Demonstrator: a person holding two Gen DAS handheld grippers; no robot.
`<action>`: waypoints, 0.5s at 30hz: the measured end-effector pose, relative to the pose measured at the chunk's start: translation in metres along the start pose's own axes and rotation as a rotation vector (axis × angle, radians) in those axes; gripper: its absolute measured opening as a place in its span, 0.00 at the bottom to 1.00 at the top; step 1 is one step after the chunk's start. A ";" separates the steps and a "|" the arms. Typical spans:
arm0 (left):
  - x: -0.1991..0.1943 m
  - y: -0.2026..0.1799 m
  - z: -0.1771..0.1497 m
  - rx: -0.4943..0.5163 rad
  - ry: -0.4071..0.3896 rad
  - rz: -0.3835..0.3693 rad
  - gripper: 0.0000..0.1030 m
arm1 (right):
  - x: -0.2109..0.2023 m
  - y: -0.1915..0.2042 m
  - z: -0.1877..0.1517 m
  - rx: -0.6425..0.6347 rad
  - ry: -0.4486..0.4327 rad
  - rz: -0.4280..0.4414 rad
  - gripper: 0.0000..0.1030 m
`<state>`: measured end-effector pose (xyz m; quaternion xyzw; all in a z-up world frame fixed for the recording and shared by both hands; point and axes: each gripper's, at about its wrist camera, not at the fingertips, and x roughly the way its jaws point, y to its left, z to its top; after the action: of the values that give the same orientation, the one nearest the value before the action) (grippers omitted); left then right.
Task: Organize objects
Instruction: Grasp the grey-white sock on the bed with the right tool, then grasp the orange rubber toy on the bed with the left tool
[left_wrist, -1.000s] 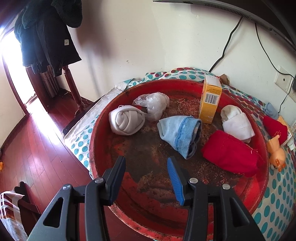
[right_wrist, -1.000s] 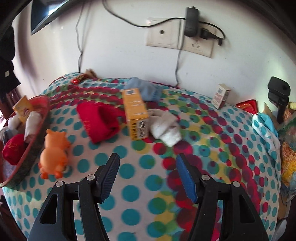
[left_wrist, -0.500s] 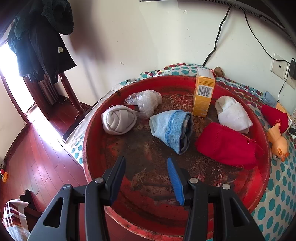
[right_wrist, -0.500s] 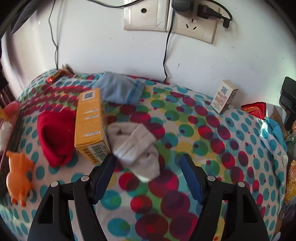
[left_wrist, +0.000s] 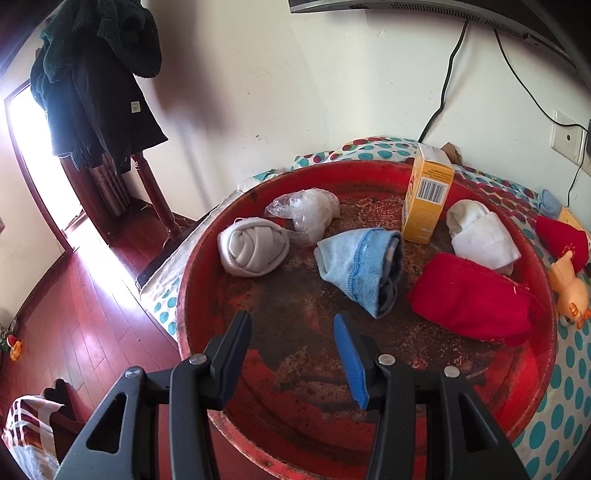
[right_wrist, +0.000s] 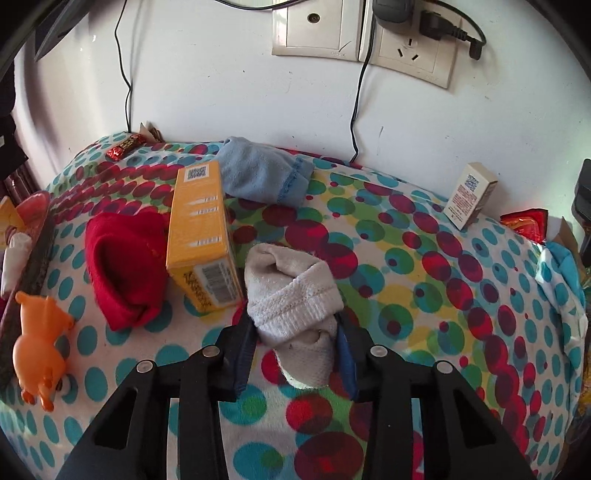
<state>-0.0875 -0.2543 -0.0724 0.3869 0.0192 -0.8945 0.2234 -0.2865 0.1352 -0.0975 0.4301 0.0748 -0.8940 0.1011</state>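
On the polka-dot table, the right tool is closing its jaws around a rolled white sock, just right of a yellow box. The sock looks soft, light and squashy; gripping across its thick folded cuff should hold best. The left tool, narrowly parted and empty, hovers over the red tray.

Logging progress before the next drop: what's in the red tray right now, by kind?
Socks: 4 (grey sock, blue sock, red sock, white sock)
Boxes: 1 (yellow box)
Bags: 1 (plastic bag)
Total: 6
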 end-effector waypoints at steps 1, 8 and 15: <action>0.001 -0.001 0.000 0.008 -0.001 0.000 0.46 | -0.004 -0.001 -0.005 0.002 0.000 0.000 0.35; 0.001 -0.019 -0.006 0.068 -0.027 0.000 0.46 | -0.030 -0.023 -0.038 0.068 0.001 0.024 0.35; -0.009 -0.021 -0.005 0.062 0.011 0.007 0.47 | -0.050 -0.043 -0.065 0.071 0.003 0.012 0.35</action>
<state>-0.0874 -0.2307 -0.0731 0.3986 -0.0086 -0.8916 0.2144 -0.2172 0.1974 -0.0962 0.4353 0.0406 -0.8948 0.0907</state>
